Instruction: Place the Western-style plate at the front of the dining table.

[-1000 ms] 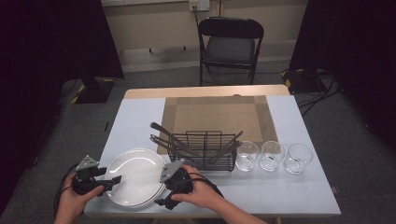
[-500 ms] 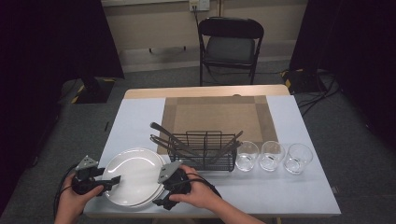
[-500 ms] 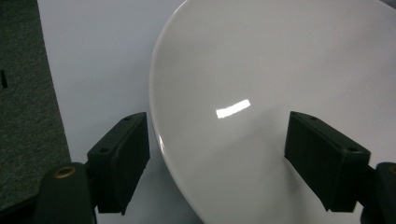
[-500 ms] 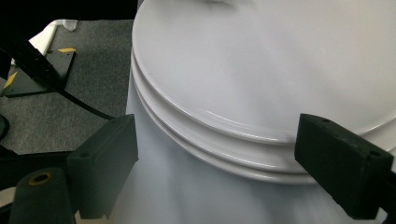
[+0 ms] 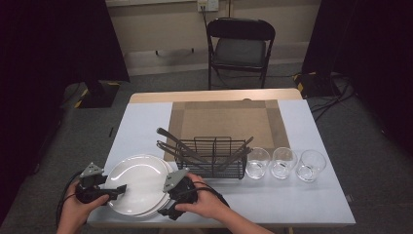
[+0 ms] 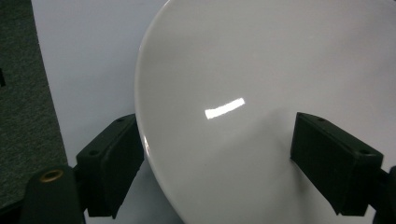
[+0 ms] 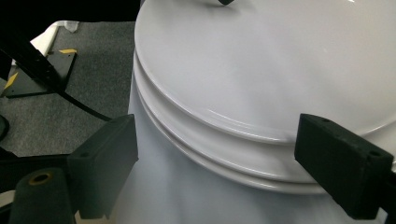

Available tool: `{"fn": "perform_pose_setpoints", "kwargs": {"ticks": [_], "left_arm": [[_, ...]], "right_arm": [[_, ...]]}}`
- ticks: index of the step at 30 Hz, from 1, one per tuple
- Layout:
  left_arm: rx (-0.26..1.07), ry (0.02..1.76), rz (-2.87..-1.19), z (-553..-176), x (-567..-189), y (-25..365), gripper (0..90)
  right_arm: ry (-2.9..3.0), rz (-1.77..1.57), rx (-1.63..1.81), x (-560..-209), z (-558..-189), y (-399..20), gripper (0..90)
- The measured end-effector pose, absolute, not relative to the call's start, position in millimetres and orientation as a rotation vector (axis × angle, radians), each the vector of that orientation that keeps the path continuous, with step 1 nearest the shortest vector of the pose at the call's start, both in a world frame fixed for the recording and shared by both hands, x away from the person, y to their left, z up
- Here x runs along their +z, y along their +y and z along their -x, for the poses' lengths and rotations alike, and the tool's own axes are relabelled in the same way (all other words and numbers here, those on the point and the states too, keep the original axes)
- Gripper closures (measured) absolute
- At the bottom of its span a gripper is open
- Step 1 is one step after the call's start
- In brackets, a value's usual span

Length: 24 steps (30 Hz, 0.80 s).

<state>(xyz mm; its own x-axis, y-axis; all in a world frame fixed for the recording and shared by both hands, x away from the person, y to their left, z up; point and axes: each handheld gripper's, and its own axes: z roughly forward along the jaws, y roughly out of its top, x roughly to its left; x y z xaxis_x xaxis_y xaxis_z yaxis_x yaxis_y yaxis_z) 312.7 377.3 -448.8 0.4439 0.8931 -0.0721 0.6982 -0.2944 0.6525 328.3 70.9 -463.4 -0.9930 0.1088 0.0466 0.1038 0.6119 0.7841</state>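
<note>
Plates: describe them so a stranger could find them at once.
On the table, go to its near left corner, left of the wire rack. The plates lie stacked between both grippers: white, round and flat, unlike the three clear glasses.

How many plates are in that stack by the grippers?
3 plates, stacked at the table's near left corner: rims of a top, middle and bottom plate show in the right gripper view; more could be hidden underneath.

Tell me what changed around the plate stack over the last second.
The left gripper has just been opening its jaws, which now straddle the rim of the top plate without pressing on it. The right gripper stands open at the stack of plates. Both hands, the stack, the wire rack and the three glasses kept their places.
</note>
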Motion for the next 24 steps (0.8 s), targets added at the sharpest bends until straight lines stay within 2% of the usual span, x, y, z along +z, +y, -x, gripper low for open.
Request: {"fn": "perform_pose_setpoints", "kwargs": {"ticks": [10,20,24], "left_arm": [[0.418,1.355,-2.078,-313.1,-448.4,377.1,15.8],[0.416,1.387,-2.030,-312.2,-448.5,381.7,23.0],[0.419,1.396,-2.040,-312.1,-447.2,380.6,23.1]], "right_arm": [[2.806,-0.186,1.385,-464.9,-328.0,73.4,12.3],[2.799,-0.191,1.390,-465.8,-327.4,75.4,12.2],[2.800,-0.191,1.385,-465.7,-327.0,75.5,12.2]]}}
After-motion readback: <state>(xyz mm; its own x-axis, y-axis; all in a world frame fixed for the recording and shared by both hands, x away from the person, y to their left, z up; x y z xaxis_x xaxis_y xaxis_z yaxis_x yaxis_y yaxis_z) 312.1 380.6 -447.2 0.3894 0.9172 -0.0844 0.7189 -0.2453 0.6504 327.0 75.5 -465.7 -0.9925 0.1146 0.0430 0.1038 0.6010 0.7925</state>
